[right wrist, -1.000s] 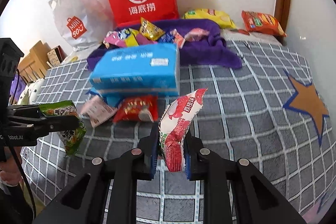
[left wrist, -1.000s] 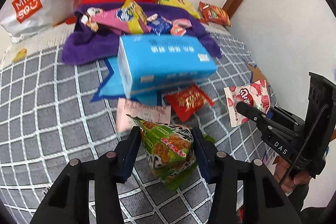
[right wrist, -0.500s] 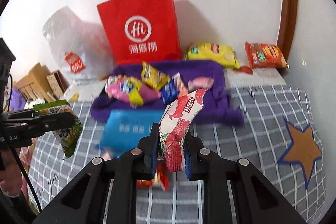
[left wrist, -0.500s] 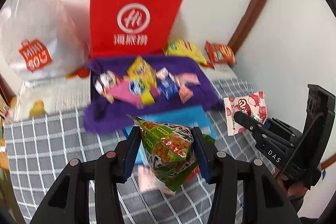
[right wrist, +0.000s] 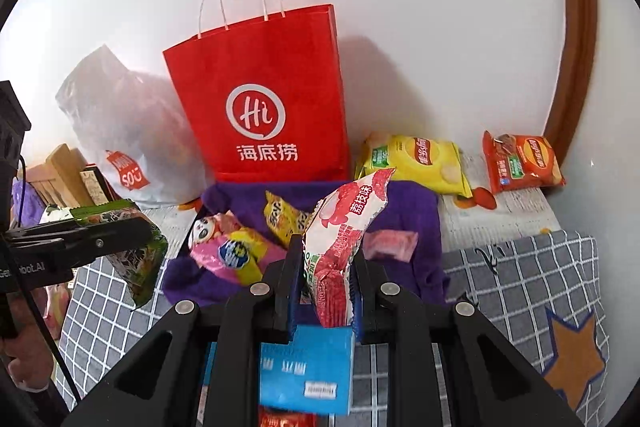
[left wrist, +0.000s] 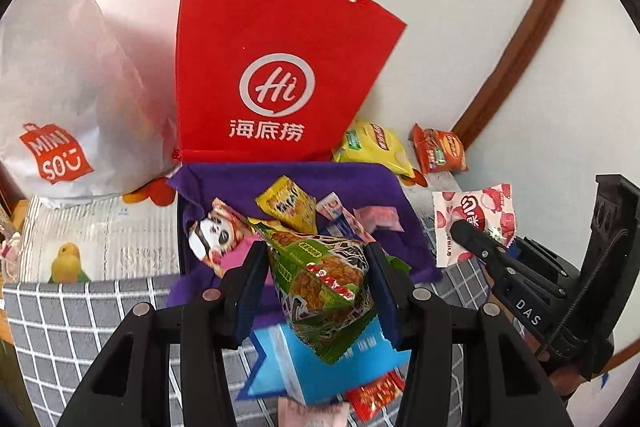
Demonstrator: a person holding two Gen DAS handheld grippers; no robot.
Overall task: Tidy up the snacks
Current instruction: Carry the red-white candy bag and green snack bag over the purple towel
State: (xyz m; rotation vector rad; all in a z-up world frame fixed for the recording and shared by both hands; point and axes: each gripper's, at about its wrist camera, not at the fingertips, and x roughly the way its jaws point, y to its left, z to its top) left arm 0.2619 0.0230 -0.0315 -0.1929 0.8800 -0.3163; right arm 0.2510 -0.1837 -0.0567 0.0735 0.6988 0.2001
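The gray checked bedcover (right wrist: pixel 520 287) takes up the foreground. Against the wall a white Miniso bag (left wrist: pixel 60 99) is seen slumped, w/ a red paper bag (left wrist: pixel 280 75) standing upright beside it. Just in front of the red bag a purple cloth (right wrist: pixel 400 203) is spread, and a pile of approx. 5 small snack packs is gathered on it. A blue tissue pack (right wrist: pixel 308 371) lies on the cover below the grippers. 2 chip bags, yellow (right wrist: pixel 416 159) and orange (right wrist: pixel 520 163), are left by the wall, right of the cloth.

The left gripper (left wrist: pixel 316 279) is closed around a green snack pouch (left wrist: pixel 320 283), held in the air above the cloth's near edge. The right gripper (right wrist: pixel 326 291) is clamped on a red-white lychee snack pack (right wrist: pixel 344 235), also aloft, near the cloth.

Progress is judged partial: several snacks are already grouped, 2 are in transit and not yet set down. A red packet (left wrist: pixel 374 393) by the tissue pack is not yet collected, nor are both chip bags.
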